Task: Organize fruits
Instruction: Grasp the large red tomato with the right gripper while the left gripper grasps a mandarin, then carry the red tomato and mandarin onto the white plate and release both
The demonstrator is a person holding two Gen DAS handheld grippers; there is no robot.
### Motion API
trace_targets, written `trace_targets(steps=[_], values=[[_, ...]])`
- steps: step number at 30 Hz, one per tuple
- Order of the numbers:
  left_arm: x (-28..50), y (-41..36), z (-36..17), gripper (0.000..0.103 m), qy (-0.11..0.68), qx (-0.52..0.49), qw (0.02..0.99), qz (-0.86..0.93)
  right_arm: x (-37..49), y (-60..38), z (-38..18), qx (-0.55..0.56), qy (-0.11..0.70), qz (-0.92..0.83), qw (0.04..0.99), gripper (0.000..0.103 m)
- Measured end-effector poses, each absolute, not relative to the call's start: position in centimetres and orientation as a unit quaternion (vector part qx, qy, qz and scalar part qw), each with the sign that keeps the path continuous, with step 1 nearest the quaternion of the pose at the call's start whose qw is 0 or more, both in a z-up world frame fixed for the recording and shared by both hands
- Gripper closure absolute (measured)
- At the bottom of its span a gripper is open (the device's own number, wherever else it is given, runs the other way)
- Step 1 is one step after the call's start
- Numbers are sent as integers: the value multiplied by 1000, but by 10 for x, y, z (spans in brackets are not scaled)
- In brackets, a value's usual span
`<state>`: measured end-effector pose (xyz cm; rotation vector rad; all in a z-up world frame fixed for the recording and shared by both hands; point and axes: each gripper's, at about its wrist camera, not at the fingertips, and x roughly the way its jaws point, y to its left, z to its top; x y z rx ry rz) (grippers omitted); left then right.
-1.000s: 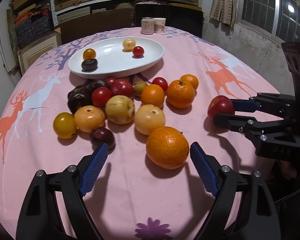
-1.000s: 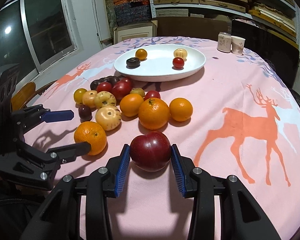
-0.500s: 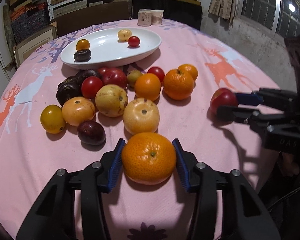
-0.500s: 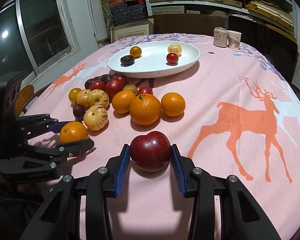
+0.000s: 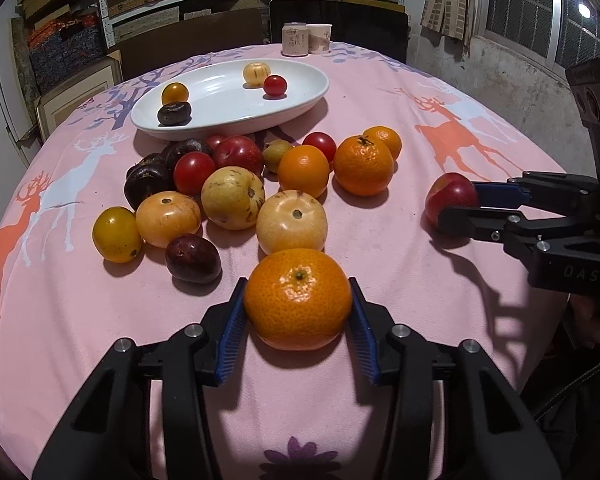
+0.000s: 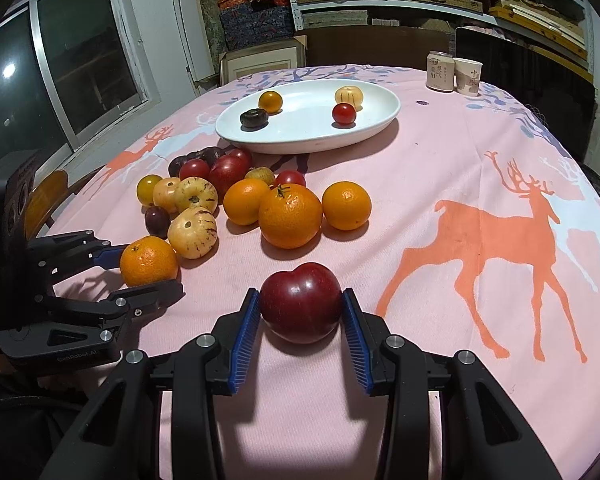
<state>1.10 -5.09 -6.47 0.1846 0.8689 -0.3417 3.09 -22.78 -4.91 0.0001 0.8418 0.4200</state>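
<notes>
My left gripper [image 5: 297, 312] is shut on an orange mandarin [image 5: 297, 298] at the near edge of the fruit pile; the mandarin also shows in the right wrist view [image 6: 149, 261]. My right gripper [image 6: 300, 316] is shut on a dark red plum [image 6: 300, 307], which appears at the right in the left wrist view [image 5: 451, 197]. A white oval plate [image 5: 228, 120] at the far side holds a few small fruits. A pile of oranges, pale striped fruits, red and yellow tomatoes and dark plums [image 5: 236, 196] lies between the plate and my grippers.
A can [image 5: 295, 39] and a paper cup [image 5: 319, 38] stand at the far table edge. The pink deer-print tablecloth [image 5: 452, 136] covers the round table. Shelves and a chair stand behind it; a window is at the left in the right wrist view [image 6: 80, 64].
My left gripper moved forward and shut on the near mandarin, which was loose between open jaws a second ago. My right gripper still holds the red plum, raised slightly.
</notes>
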Motion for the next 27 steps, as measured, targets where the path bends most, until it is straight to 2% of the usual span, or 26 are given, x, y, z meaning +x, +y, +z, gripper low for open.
trace_targets(steps=[27], values=[[6, -44, -61, 57, 416, 81, 892, -157, 28, -231, -49, 2, 401, 202, 894, 61]])
